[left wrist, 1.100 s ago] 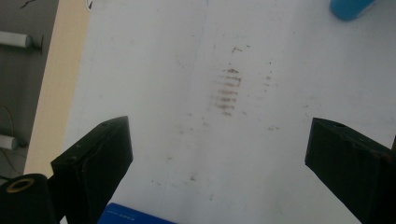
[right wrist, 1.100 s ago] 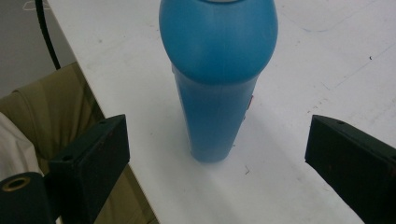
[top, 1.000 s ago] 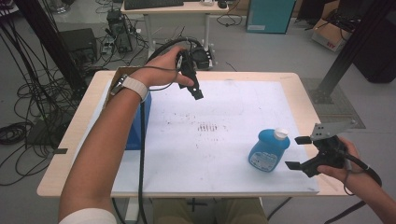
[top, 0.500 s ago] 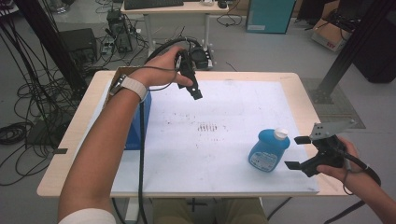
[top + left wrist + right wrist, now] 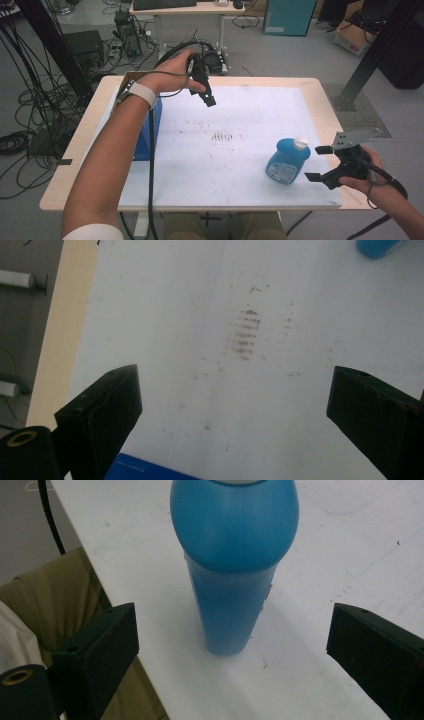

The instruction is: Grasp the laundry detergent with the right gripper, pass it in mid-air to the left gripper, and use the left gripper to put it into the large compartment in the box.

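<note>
A blue plastic bottle point(image 5: 286, 161) with a white cap stands upright on the white sheet, near the table's front right. My right gripper point(image 5: 316, 162) is just to its right, open, jaws pointing at the bottle without touching it. In the right gripper view the bottle point(image 5: 232, 555) stands ahead of the wide-apart jaws, and the right gripper point(image 5: 232, 635) holds nothing. My left gripper point(image 5: 206, 96) hangs above the far left part of the sheet, tilted down. In its own view the left gripper point(image 5: 232, 395) is open and empty over the sheet.
A blue box point(image 5: 149, 131) lies at the table's left side, partly under the left forearm; its edge point(image 5: 145, 471) shows below the left jaws. Brown smudges point(image 5: 222, 136) mark the sheet's middle. The wooden table edge point(image 5: 330, 100) frames the sheet. Cables and desks crowd the floor behind.
</note>
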`<state>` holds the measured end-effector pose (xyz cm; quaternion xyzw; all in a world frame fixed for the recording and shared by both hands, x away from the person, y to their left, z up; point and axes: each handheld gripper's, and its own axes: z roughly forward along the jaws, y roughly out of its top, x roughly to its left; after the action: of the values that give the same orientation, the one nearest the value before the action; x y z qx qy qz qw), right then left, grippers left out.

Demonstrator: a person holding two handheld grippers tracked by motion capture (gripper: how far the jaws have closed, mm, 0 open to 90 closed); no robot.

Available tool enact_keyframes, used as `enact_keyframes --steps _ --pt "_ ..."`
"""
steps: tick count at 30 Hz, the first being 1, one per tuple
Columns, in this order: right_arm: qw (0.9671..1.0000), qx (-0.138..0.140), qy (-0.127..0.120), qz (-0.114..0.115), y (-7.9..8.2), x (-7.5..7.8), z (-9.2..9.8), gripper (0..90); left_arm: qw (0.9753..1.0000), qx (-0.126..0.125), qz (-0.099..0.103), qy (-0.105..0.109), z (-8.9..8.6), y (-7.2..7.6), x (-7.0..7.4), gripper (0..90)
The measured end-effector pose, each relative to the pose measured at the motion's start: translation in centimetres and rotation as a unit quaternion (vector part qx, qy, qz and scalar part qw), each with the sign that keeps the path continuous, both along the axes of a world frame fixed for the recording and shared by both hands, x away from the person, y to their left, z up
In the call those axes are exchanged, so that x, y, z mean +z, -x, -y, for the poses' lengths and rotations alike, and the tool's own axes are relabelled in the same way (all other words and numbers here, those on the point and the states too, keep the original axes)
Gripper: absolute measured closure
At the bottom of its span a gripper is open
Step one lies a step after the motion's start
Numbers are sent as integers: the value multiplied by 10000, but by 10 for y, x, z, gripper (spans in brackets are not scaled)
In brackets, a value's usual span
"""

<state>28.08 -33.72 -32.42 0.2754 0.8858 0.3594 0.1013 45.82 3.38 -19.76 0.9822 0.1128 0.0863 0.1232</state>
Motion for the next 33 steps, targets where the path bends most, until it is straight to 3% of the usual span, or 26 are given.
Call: enact_keyframes --steps 32,33 --pt "10000 -34 -29 37 0 1 1 63 10000 19 10 9 0 0 -1 79" --pt "10000 -30 -31 30 0 1 1 63 10000 -42 15 -68 0 -1 0 79"
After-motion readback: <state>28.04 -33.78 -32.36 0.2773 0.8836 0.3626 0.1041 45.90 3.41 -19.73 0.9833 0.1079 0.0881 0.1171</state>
